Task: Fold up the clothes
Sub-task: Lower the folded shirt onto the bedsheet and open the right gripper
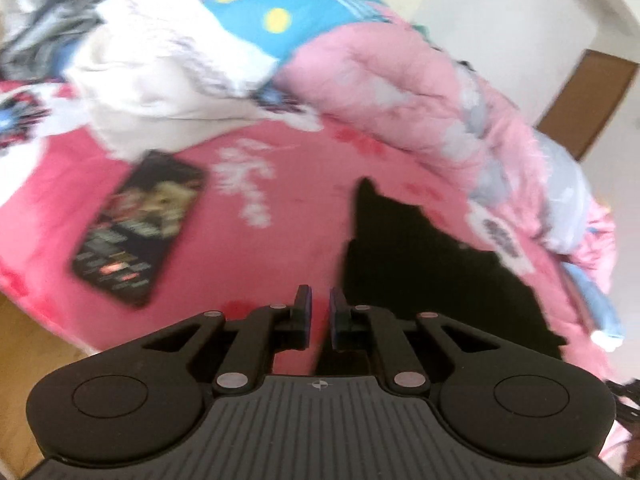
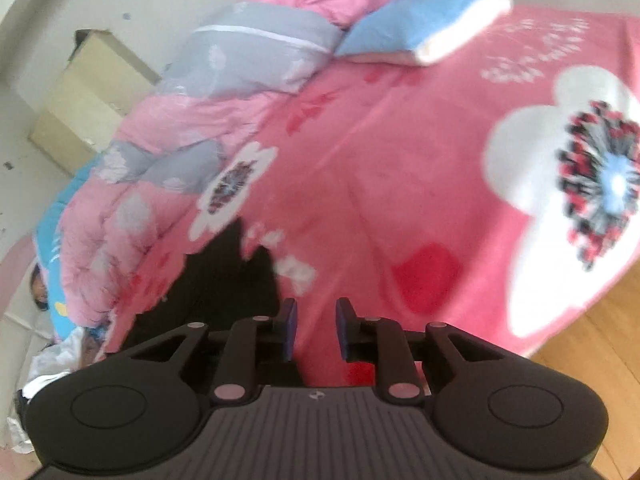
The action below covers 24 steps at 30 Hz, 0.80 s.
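Two handheld grippers hover above a bed covered by a pink flowered sheet (image 1: 280, 216). The left gripper (image 1: 320, 304) has its jaws drawn close, a narrow slit of pink between them, holding nothing. The right gripper (image 2: 316, 320) stands a little wider apart, also empty.

A black garment (image 1: 420, 264) lies flat on the sheet, at about 2 o'clock from the left gripper's fingertips; in the right wrist view the same black garment (image 2: 224, 280) sits at 10 o'clock from that gripper.

A phone (image 1: 138, 226) with a lit screen rests on the sheet at 10 o'clock in the left view, just below a heap of white cloth (image 1: 160, 60). A rumpled pink quilt (image 1: 400, 80) runs along the far edge. In the right view a blue pillow (image 2: 420, 16) lies at 12 o'clock, and a cardboard box (image 2: 92, 96) stands against the wall at 10 o'clock.
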Available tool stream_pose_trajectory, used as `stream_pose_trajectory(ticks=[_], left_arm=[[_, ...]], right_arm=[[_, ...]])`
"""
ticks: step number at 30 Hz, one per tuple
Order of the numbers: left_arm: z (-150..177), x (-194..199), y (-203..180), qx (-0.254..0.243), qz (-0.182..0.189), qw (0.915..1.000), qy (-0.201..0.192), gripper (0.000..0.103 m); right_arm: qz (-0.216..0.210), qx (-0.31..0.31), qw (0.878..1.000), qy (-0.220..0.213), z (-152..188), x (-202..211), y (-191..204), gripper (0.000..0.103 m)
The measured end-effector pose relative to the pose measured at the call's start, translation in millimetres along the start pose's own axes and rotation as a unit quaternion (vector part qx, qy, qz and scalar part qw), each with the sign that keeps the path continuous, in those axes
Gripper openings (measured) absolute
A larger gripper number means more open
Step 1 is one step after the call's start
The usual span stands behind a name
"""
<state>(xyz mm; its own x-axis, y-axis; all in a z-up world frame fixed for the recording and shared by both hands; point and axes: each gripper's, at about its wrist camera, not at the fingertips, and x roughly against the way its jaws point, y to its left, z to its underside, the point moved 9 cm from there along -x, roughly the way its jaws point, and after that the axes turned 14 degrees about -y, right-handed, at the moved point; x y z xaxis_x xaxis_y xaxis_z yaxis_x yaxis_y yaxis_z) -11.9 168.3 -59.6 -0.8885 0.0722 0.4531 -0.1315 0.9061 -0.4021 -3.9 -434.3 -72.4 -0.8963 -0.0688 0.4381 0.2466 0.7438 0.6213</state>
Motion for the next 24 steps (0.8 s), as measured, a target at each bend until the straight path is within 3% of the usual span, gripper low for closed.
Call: stream_pose_trajectory(ticks=[5, 9, 12, 17, 20, 24], left_arm=[[-1.4, -41.9, -31.5, -0.019, 0.039, 0.9988, 0.025, 0.008], [7.8, -67.4, -41.1, -0.02, 0.049, 0.9976, 0.046, 0.008], [15.1, -71.5, -41.8, -0.025, 0.06, 0.9965, 0.053, 0.008], [30.2, -71.0, -33.9, -0.038, 0.062, 0.9956, 0.059, 0.008], [36.0, -70.0, -27.0, -0.037, 0.067, 0.9956, 0.053, 0.008], [38.3, -69.3, -23.7, -0.038, 0.084, 0.9948, 0.045, 0.008]], right_arm=[[-0.063, 0.055, 0.996, 0.032, 18.2, -29.5, 61.8, 0.022], [-0.129, 0.154, 0.978, 0.062, 50.3, -49.0, 132.5, 0.022], [-0.195, 0.238, 0.947, 0.089, 87.5, -58.3, 190.7, 0.022], [-0.286, 0.374, 0.875, 0.11, 163.0, -66.5, 272.3, 0.022], [-0.314, 0.421, 0.84, 0.132, 207.9, -76.3, 300.0, 0.022], [-0.32, 0.464, 0.808, 0.172, 253.0, -92.3, 317.2, 0.021]])
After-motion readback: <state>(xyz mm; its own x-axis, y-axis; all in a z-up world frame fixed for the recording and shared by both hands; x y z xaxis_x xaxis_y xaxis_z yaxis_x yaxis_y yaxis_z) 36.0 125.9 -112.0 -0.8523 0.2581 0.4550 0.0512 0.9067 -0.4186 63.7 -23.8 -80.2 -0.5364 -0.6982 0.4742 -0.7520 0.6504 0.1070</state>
